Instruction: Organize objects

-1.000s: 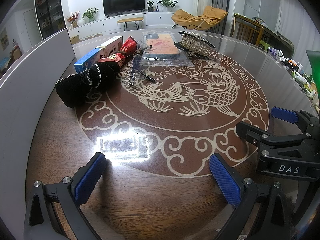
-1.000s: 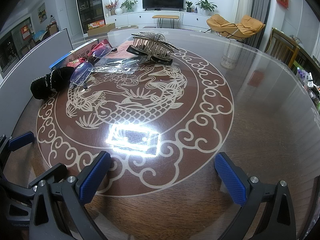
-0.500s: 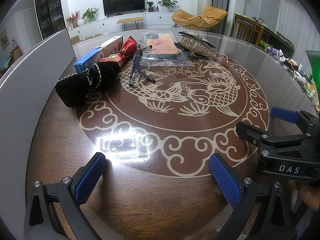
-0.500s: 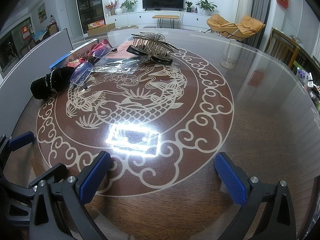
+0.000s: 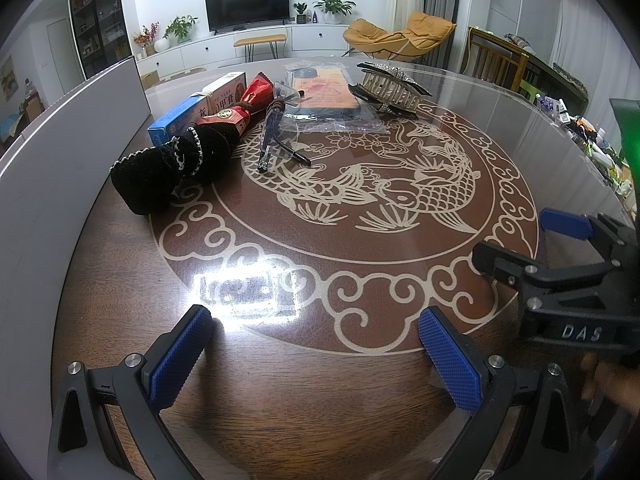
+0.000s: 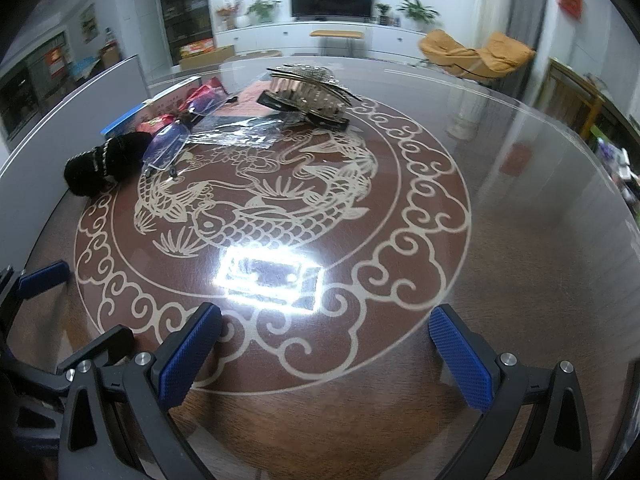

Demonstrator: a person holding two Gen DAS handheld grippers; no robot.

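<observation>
Glass is covering the round table (image 5: 520, 128), and its glare is hiding part of the surface in front of you, so you are risking a misjudged height and a fingertip skidding on it. Your left gripper (image 5: 316, 354) and right gripper (image 6: 326, 354) are both hovering spread wide and holding nothing, near the table's closest edge. Everything to organize is lying crowded toward the far left edge: 1 black knitted pouch (image 5: 168, 170), 1 blue-and-white box (image 5: 196, 110), 1 red packet (image 5: 240, 110), 1 pair of clear glasses (image 5: 276, 132), 1 plastic-bagged card (image 5: 332, 100) and 1 large hair claw (image 5: 390, 90). Because they are touching and overlapping, closing on 1 is likely dragging its neighbour along; the glasses could snag, and the slick bag could slip free.
</observation>
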